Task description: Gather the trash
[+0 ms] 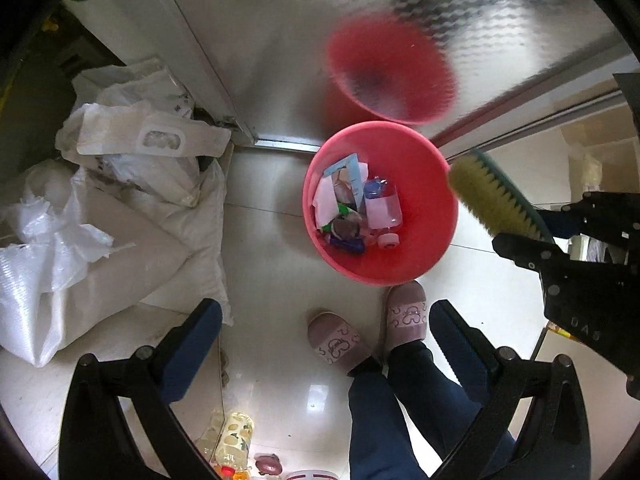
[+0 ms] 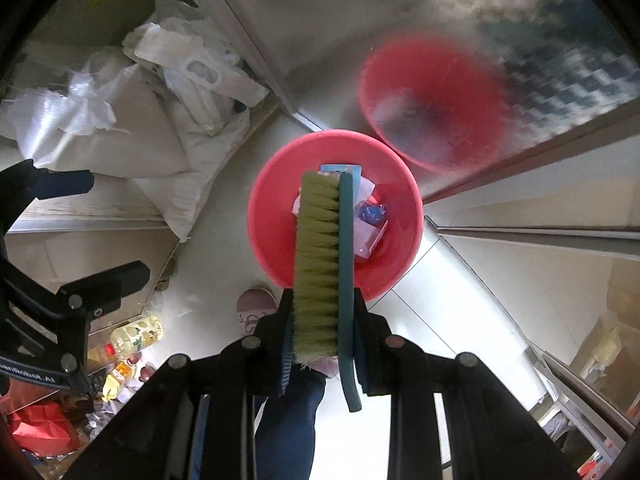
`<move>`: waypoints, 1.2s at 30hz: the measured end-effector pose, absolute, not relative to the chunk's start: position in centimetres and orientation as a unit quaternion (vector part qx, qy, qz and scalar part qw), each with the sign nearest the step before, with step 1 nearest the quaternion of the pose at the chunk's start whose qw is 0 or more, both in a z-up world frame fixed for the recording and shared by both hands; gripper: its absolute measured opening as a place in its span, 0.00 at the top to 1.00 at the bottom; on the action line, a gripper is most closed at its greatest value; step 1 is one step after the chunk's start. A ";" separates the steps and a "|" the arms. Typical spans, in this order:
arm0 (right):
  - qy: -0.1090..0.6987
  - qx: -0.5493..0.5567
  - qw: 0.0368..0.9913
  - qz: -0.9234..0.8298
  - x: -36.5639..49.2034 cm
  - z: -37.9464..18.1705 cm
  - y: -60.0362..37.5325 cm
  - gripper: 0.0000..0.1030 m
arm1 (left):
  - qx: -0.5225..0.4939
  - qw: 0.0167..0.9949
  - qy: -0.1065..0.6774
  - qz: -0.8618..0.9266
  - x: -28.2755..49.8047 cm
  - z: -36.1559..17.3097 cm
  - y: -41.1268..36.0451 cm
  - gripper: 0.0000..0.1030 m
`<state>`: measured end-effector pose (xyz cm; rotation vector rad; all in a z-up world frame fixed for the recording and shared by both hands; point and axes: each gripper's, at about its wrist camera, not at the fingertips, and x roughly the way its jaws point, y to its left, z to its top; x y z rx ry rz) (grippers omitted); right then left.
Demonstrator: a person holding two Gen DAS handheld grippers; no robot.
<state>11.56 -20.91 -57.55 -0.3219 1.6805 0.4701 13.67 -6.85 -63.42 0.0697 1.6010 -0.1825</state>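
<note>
A pink bucket [image 1: 416,216] stands on the tiled floor and holds trash: a plastic bottle [image 1: 382,206], paper and wrappers. It also shows in the right wrist view [image 2: 276,216]. My right gripper [image 2: 322,320] is shut on a scrubbing brush [image 2: 320,264] with a teal back and yellow-green bristles, held above the bucket's near rim. The brush [image 1: 492,196] also shows in the left wrist view, at the bucket's right edge. My left gripper [image 1: 324,316] is open and empty, above the floor just in front of the bucket.
White sacks and plastic bags [image 1: 120,208] are piled at the left. A frosted glass door [image 1: 360,40] behind the bucket mirrors it. The person's slippered feet [image 1: 404,316] stand by the bucket. Bottles and litter [image 2: 132,336] lie at lower left.
</note>
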 end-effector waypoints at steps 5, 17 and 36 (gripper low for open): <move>0.720 -0.156 0.641 0.216 11.9 -57.5 -20.6 0.76 | 0.034 0.693 0.715 -0.083 13.7 -63.2 -6.7 0.00; 0.714 -0.166 0.640 0.230 13.0 -57.7 -20.7 0.30 | 0.037 0.696 0.714 -0.071 13.7 -62.4 -6.3 0.00; 0.711 -0.166 0.638 0.247 10.4 -46.1 -23.3 0.01 | 0.033 0.732 0.680 -0.029 9.6 -49.1 -8.2 0.00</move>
